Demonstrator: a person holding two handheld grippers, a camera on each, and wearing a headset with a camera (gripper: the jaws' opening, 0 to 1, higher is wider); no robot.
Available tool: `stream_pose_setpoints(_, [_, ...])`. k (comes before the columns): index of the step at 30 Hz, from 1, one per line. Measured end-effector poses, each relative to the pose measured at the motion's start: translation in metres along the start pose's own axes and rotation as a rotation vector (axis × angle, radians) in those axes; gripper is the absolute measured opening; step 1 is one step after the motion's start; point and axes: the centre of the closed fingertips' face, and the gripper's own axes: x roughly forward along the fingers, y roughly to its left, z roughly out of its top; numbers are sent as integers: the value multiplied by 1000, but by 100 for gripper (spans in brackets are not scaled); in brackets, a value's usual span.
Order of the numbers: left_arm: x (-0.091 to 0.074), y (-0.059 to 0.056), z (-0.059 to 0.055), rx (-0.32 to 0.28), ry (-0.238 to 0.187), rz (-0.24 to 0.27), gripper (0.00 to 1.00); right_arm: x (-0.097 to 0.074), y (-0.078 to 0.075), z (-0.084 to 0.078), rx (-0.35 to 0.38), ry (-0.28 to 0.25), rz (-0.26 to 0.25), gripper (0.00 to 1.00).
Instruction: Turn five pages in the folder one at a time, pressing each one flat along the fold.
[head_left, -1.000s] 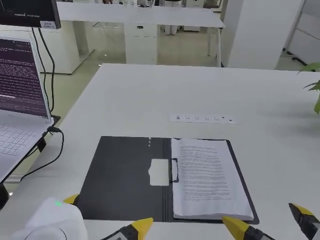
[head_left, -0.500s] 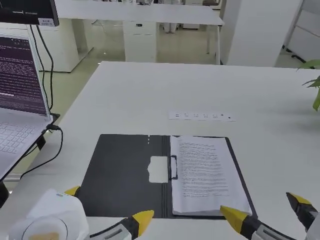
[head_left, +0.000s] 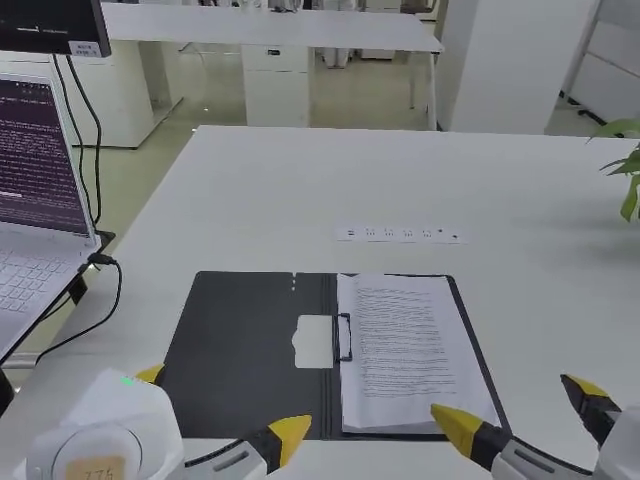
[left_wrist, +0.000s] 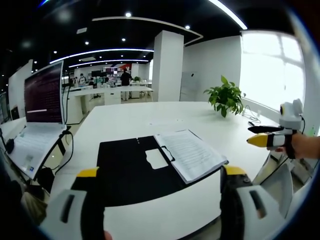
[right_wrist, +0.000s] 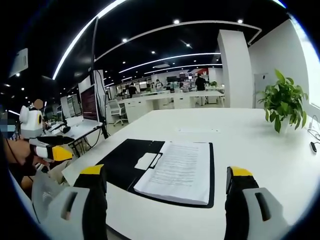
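The left tool (head_left: 220, 402) and the right tool (head_left: 515, 403) both stood wide open, holding nothing. The open black folder (head_left: 250, 350) lay on the surface (head_left: 300, 190) just ahead, between them.

Noted open laptop (head_left: 35, 190) left of white table (head_left: 300, 180), screen lit with text, black cable (head_left: 103, 261) plugged into its side. Logged socket strip (head_left: 400, 234) mid-table and green potted plant (left_wrist: 226, 97) toward far right.
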Motion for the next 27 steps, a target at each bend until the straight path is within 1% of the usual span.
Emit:
stream_pose_setpoints(5, [2,-2,0,4,0,-3,98,0,-1,-1,4,3,3,99])
stream_pose_setpoints(9, [5,-5,0,11,6,-9,98,1,-1,-3,2,10,9,99])
stream_pose_setpoints(21, [12,-13,2,22,4,-20,98,4,-4,-4,10,2,18,99])
stream_pose_setpoints(26, [19,-18,3,31,10,-35,98,3,-5,-5,19,0,20,99])
stream_pose_setpoints(27, [21,-21,3,36,11,-40,98,3,-6,-5,20,1,18,99])
